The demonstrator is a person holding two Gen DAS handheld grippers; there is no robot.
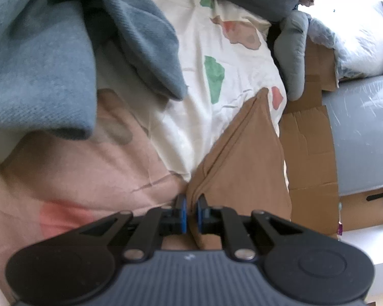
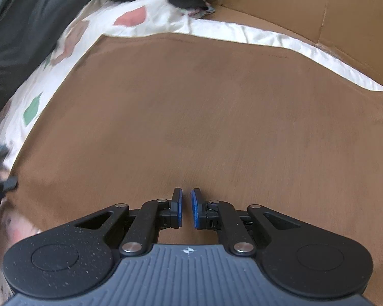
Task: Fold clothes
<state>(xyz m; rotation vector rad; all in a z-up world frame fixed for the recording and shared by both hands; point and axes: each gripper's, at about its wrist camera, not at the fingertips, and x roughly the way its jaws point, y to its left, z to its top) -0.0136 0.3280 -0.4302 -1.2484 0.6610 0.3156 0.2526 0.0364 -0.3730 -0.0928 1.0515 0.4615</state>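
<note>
- The brown garment [image 2: 204, 107] is lying spread flat on a patterned bedsheet [image 1: 217, 38], filling the space ahead of the right tongs [image 2: 186, 210] and reaching past them on both sides.
- In the left wrist view a folded edge of the same brown garment [image 1: 242, 158] is rising in a ridge ahead of the left tongs [image 1: 190, 211].
- The left tongs are pinching that brown edge, the cloth sitting between the blue pads [image 1: 183, 214] with only a narrow gap.
- The right tongs are hovering just over the brown cloth, jaws narrow and nearly closed, with a slim gap between the pads [image 2: 195, 211]; whether any cloth is caught there, I cannot tell.
- A blue-grey knitted garment [image 1: 38, 58] is lying heaped ahead and to the left of the left tongs.
- Flattened cardboard [image 1: 309, 148] is lying to the right of the left tongs, beyond the bed's edge.
- A dark grey cloth [image 2: 25, 25] is lying far ahead-left of the right tongs.
</note>
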